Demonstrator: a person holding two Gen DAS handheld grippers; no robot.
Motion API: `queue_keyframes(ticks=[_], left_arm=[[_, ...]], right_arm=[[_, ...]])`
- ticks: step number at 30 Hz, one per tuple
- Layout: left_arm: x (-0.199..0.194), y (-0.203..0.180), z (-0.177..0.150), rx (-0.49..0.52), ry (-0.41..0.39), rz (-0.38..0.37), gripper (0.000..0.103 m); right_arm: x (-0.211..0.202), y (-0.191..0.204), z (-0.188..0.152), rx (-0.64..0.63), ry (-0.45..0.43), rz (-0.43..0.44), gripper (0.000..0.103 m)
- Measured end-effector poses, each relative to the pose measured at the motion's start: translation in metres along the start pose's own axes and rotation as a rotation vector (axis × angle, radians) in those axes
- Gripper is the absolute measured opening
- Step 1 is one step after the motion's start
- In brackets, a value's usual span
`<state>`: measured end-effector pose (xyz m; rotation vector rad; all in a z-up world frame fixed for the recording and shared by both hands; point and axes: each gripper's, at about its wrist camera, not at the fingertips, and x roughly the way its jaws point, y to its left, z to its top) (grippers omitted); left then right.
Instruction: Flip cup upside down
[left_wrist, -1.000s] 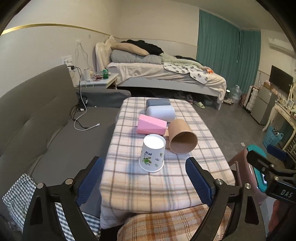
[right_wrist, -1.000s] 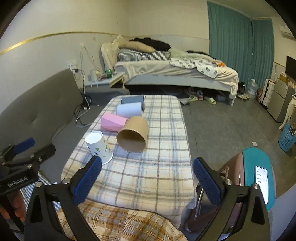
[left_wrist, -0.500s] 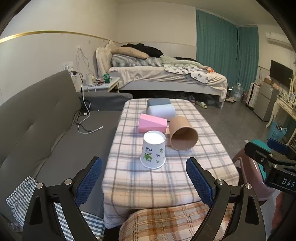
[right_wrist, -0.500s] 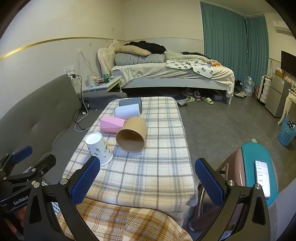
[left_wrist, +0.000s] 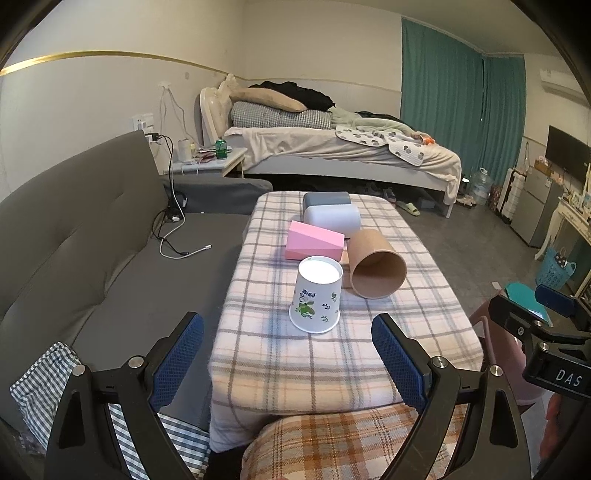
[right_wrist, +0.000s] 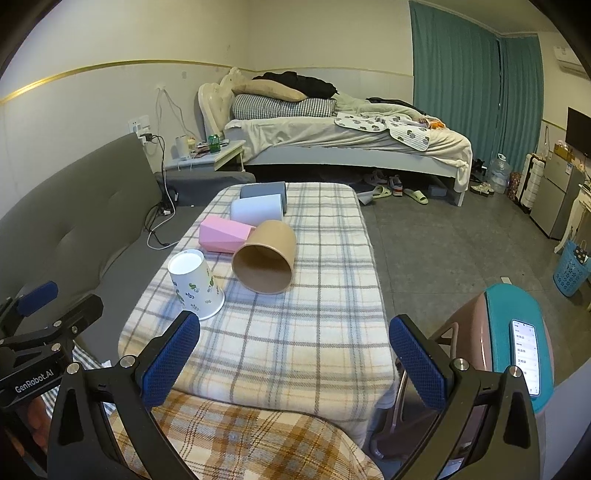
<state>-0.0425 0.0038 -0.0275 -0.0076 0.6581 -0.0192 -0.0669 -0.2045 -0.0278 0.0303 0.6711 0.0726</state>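
Note:
A white paper cup with green leaf print (left_wrist: 317, 295) (right_wrist: 195, 284) stands upside down on the plaid-covered table (left_wrist: 332, 354) (right_wrist: 314, 325). Behind it a brown paper cup (left_wrist: 375, 268) (right_wrist: 266, 263) lies on its side, mouth toward me. A pink cup (left_wrist: 314, 242) (right_wrist: 224, 234), a white cup (left_wrist: 332, 218) (right_wrist: 256, 211) and a grey cup (left_wrist: 326, 199) (right_wrist: 263, 192) also lie on their sides farther back. My left gripper (left_wrist: 287, 363) is open and empty, short of the white cup. My right gripper (right_wrist: 293, 363) is open and empty above the table's near end.
A grey sofa (left_wrist: 85, 236) runs along the left of the table, with a charging cable (left_wrist: 177, 251) on it. A stool with a teal seat and a phone (right_wrist: 524, 354) stands at the right. A bed (left_wrist: 332, 147) is at the back. A plaid cushion (right_wrist: 229, 439) lies just below the grippers.
Both grippers have drawn back and risen slightly from the table; the cups look a little farther away. The cups have not moved. Both grippers stay open.

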Motion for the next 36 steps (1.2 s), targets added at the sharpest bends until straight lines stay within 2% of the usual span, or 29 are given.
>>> queue_keyframes(ticks=[36], left_arm=[[0.0024,0.0003,-0.0011,0.006,-0.001,-0.013,0.095]], right_arm=[[0.006,-0.0025,-0.0077,-0.001,0.019,-0.003,0.103]])
